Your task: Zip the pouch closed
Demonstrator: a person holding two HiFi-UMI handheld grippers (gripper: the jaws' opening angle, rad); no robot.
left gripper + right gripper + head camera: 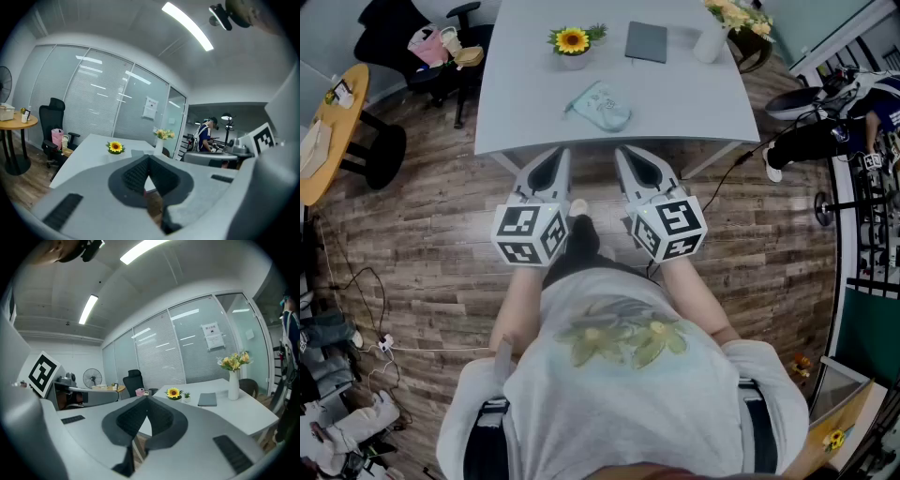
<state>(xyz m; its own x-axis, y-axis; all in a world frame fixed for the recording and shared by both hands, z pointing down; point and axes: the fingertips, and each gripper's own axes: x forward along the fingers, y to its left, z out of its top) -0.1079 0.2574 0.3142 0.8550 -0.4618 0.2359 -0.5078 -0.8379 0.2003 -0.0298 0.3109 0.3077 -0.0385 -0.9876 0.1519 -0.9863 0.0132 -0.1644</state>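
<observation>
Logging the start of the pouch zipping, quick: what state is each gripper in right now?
Left gripper: closed, holding nothing.
Right gripper: closed, holding nothing.

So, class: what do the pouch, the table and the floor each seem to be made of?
Pouch: probably soft fabric, mint, matt; it lies slightly rumpled.
Table: smooth pale top, likely laminate; faint sheen.
Floor: wood-look planks, grey-brown; grain and seams show, real wood or vinyl unclear.

Head view looks steeply down; all 3 views share table (pixel 694 103).
</observation>
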